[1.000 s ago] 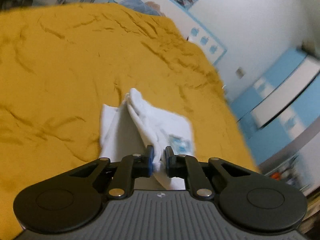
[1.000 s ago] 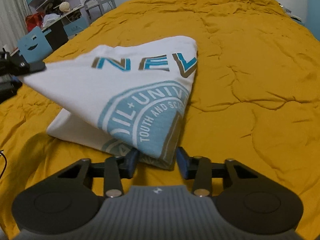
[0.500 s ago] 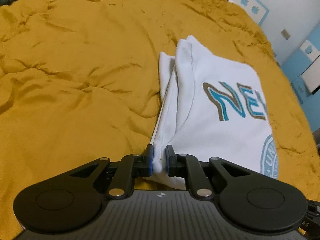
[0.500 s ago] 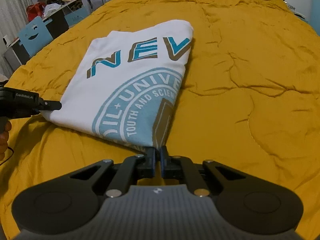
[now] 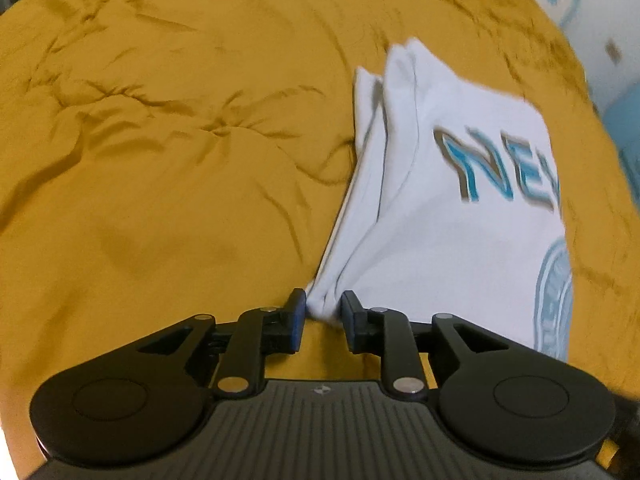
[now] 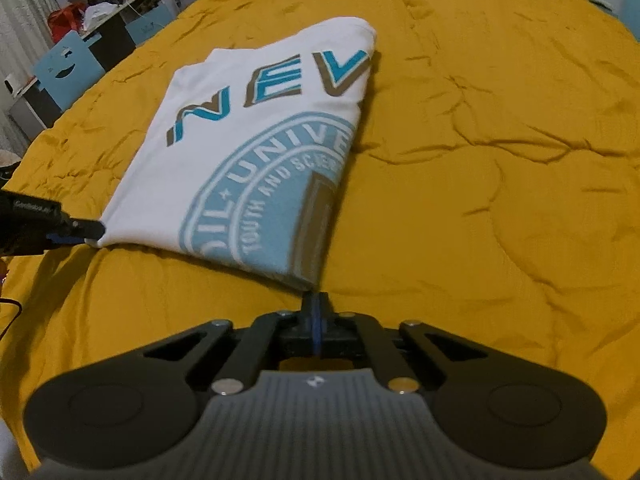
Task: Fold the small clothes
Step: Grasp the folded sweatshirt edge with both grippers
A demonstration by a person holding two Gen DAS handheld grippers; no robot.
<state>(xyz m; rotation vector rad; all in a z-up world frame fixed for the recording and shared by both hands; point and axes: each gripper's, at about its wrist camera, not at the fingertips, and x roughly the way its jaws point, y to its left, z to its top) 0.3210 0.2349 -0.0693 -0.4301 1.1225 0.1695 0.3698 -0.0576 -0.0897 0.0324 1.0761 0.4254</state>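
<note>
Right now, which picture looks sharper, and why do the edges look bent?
Right wrist view: sharper, the shirt lettering reads cleanly. Left wrist view: smeared, its lettering blurred. Both: fisheye lenses curve the bed toward the edges, under dim warm light.

Left wrist view motion-blurred: lettering on folded white shirt (image 5: pixel 448 200) smeared, round blue print cut by its right fold. Right wrist view: left gripper (image 6: pixel 86 232) mostly cut off at left edge, jaws indistinct. Shirt's lower layers hidden beneath top panel. Shelf clutter (image 6: pixel 100 4) too small to identify.
</note>
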